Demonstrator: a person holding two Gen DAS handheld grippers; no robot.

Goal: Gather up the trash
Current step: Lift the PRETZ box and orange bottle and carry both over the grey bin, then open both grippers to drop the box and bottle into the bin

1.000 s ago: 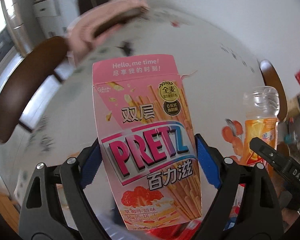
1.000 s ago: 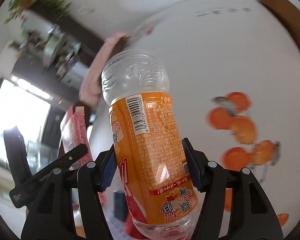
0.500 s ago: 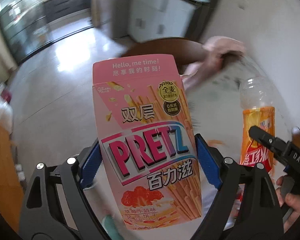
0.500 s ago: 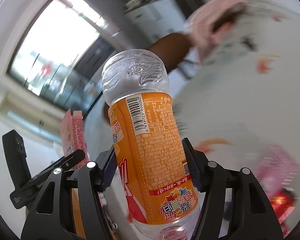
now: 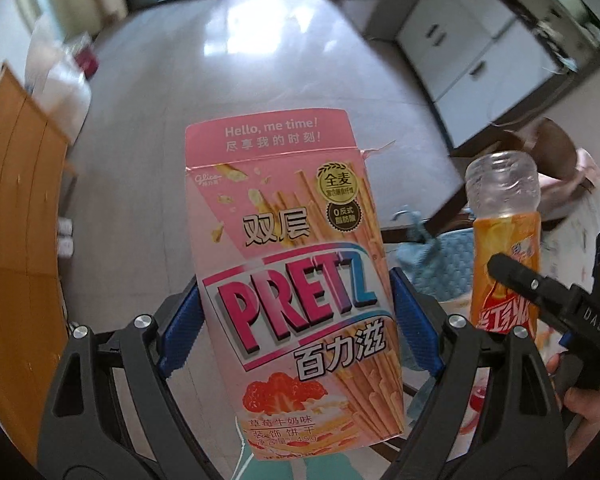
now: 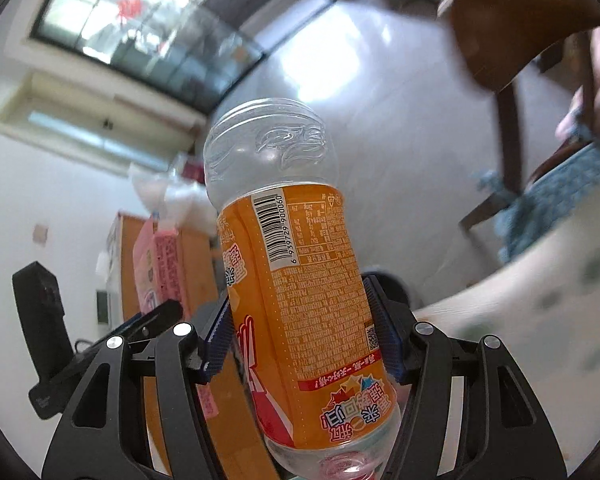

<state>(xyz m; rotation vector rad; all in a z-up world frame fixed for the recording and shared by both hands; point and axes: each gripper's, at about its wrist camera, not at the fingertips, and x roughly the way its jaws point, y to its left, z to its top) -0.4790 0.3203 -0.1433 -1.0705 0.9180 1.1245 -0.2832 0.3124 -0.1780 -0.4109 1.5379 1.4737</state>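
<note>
My left gripper (image 5: 296, 320) is shut on a pink Pretz snack box (image 5: 292, 248), held upright with its top flap torn open. My right gripper (image 6: 300, 328) is shut on an empty clear plastic bottle with an orange label (image 6: 296, 292), no cap on it. The bottle (image 5: 504, 240) and the right gripper (image 5: 548, 304) show at the right of the left wrist view. The Pretz box (image 6: 160, 268) and the left gripper (image 6: 100, 344) show at the left of the right wrist view. Both items are held in the air over the floor.
A grey tiled floor (image 5: 220, 80) spreads below. A wooden cabinet (image 5: 16, 220) stands at the left, white cabinets (image 5: 468, 52) at the back right. A wooden chair (image 6: 512, 28) with a blue cushion (image 6: 556, 196) stands beside the table edge (image 6: 540, 320).
Both grippers have swung away from the white table toward the open floor, still holding the box and the bottle. The table has left the middle of both views.
</note>
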